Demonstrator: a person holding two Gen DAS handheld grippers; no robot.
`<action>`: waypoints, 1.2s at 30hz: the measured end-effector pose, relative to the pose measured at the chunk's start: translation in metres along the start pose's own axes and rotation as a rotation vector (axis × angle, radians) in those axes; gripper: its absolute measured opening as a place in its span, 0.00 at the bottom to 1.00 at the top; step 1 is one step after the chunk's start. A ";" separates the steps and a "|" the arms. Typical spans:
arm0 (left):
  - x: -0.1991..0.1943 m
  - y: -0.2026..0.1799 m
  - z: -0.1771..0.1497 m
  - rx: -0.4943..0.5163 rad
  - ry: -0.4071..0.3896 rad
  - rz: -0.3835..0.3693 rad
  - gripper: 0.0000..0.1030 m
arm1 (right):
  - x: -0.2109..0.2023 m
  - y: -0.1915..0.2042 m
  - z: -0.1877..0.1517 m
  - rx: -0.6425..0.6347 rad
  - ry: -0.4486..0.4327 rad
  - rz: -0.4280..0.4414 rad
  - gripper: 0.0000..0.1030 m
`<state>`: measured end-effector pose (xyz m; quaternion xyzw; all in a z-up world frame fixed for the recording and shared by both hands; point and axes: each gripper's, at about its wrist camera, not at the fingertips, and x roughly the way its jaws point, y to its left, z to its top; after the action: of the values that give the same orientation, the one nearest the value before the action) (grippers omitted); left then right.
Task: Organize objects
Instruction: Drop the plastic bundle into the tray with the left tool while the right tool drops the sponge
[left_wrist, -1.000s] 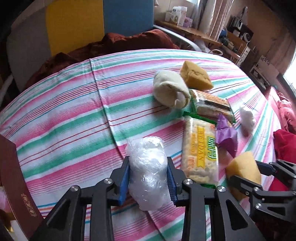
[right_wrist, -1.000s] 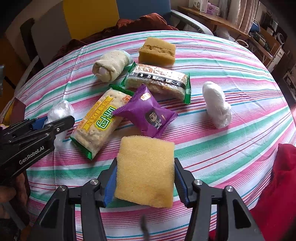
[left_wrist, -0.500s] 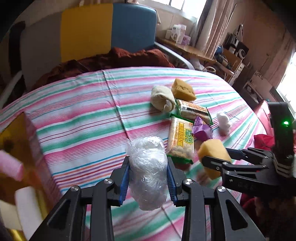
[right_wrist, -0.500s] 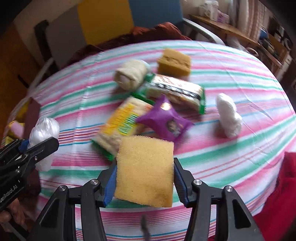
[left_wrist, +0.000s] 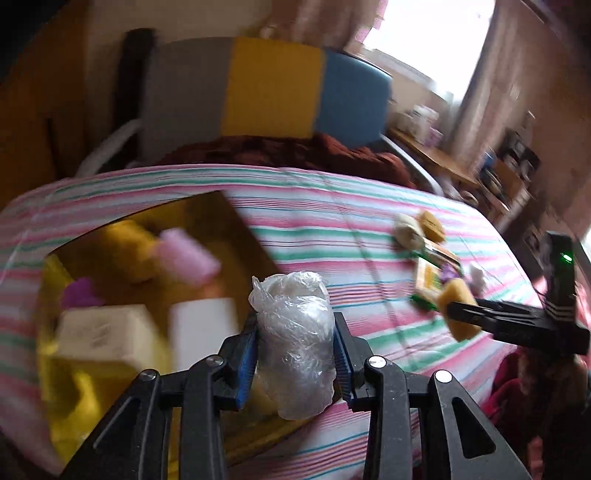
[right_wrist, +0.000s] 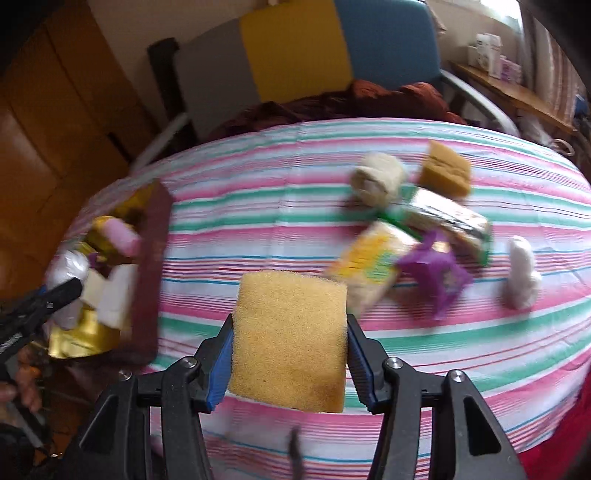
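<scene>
My left gripper (left_wrist: 295, 350) is shut on a clear plastic-wrapped roll (left_wrist: 293, 339) and holds it above the right edge of a brown box with gold lining (left_wrist: 236, 221). The box holds a pink roll (left_wrist: 186, 254), white blocks and yellow items. My right gripper (right_wrist: 290, 343) is shut on a yellow sponge (right_wrist: 291, 343), held above the striped tablecloth (right_wrist: 258, 206). The box also shows in the right wrist view (right_wrist: 149, 266) at the far left, with the left gripper (right_wrist: 55, 295) over it. The right gripper and sponge (left_wrist: 458, 306) show in the left wrist view.
On the cloth to the right lie a beige roll (right_wrist: 376, 179), a second sponge (right_wrist: 445, 170), two snack packets (right_wrist: 373, 266), a purple packet (right_wrist: 436, 273) and a white wrapped roll (right_wrist: 521, 273). A grey, yellow and blue chair (right_wrist: 295, 51) stands behind the table.
Both grippers have moved left with their loads. The left gripper now hangs over the box with the wrapped roll; the right gripper has swung left, away from the pile of snacks.
</scene>
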<state>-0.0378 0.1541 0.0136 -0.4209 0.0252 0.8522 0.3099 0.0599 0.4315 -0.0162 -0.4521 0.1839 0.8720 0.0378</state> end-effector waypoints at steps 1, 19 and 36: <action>-0.007 0.014 -0.003 -0.031 -0.009 0.023 0.36 | 0.000 0.014 0.001 -0.022 -0.005 0.025 0.53; -0.055 0.126 -0.041 -0.293 -0.118 0.189 0.82 | 0.047 0.202 -0.002 -0.332 0.061 0.271 0.80; -0.058 0.089 -0.045 -0.143 -0.174 0.343 0.96 | 0.042 0.202 -0.025 -0.371 -0.039 0.048 0.80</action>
<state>-0.0290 0.0391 0.0073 -0.3563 0.0090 0.9252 0.1305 0.0073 0.2308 -0.0053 -0.4298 0.0297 0.9002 -0.0634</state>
